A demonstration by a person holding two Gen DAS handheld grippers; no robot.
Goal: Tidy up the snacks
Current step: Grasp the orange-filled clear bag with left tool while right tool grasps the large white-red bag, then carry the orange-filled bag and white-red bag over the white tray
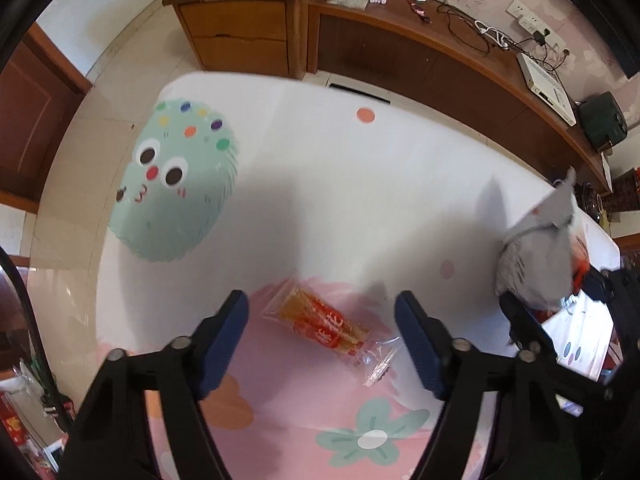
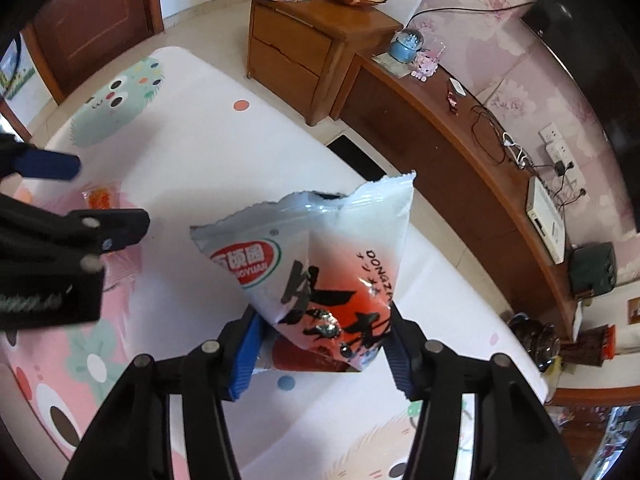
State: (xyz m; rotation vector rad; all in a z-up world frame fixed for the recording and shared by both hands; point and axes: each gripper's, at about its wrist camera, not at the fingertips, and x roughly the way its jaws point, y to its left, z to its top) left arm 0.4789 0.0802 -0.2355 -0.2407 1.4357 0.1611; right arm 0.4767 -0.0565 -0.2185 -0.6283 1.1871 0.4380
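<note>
- left gripper [image 1: 322, 334]: black linkage arms, silver rivets, ribbed navy fingers [image 1: 224, 340]
- right gripper [image 2: 320, 354]: same black frame, brighter blue fingers [image 2: 245, 364]

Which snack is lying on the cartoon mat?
On the pink part of the cartoon mat, between the open left hand-held gripper fingers, lies a slim clear packet of orange sticks. Unlike the white-and-red snack bag held up, it has a red label.

Bare tablecloth [image 1: 340, 184] all around orange snack packet [image 1: 324, 326], seemingly unobstructed
</note>
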